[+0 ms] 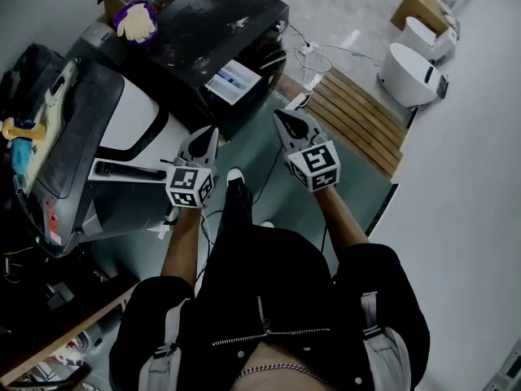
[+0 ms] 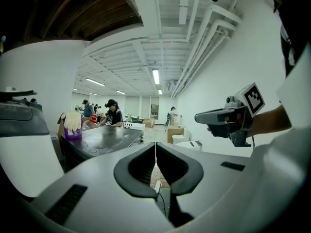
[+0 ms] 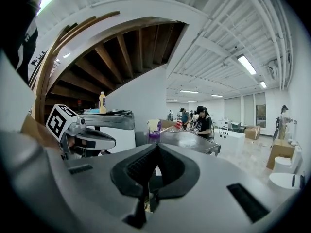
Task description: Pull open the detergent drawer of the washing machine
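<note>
Left of the left gripper (image 1: 213,131) sits the washing machine (image 1: 138,120). Its detergent drawer (image 1: 126,169) looks pulled out: a dark bar sticking from the white front toward the gripper's body, close to it, no contact that I can see. Left jaws are clenched tip to tip, nothing between them. Right gripper (image 1: 277,114) is the same: jaws pressed together, empty, well right of the machine, with the left gripper between it and the drawer. Both point roughly level, away from the person, and apart from each other. Ahead of both sets of jaws is a black table (image 1: 220,31); a purple tub (image 2: 73,135) with pale gloves (image 2: 73,121) stands at its left end. Right gripper view shows a yellow bottle (image 3: 102,102) upright on the machine's top, up-left of its jaws. Wooden slats (image 1: 358,116) lie on the floor ahead-right of the right jaws.
</note>
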Motion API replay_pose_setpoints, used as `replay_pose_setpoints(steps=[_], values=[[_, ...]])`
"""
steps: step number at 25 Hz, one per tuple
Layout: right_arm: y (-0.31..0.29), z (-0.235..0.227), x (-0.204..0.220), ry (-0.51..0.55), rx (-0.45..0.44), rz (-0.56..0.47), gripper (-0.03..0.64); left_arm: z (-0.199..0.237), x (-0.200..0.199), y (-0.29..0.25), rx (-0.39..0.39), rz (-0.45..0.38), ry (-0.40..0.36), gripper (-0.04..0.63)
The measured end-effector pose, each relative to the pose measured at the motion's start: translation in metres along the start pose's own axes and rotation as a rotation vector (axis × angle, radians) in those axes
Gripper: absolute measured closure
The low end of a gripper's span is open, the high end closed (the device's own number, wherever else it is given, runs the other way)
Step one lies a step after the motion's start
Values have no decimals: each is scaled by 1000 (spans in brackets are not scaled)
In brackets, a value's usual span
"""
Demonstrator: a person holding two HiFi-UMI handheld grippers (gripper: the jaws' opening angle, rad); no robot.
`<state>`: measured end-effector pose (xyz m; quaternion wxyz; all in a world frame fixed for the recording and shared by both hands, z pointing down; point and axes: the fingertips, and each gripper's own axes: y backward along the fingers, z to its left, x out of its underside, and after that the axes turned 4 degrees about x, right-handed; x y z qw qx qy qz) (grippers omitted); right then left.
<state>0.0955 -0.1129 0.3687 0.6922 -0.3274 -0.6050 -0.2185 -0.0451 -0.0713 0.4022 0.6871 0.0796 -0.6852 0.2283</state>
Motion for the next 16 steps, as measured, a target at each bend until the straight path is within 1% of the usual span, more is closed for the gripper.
replay_pose_setpoints(steps=[16], values=[[2, 6, -1, 0, 10, -7, 611, -1, -1, 2, 7, -2, -7, 574]])
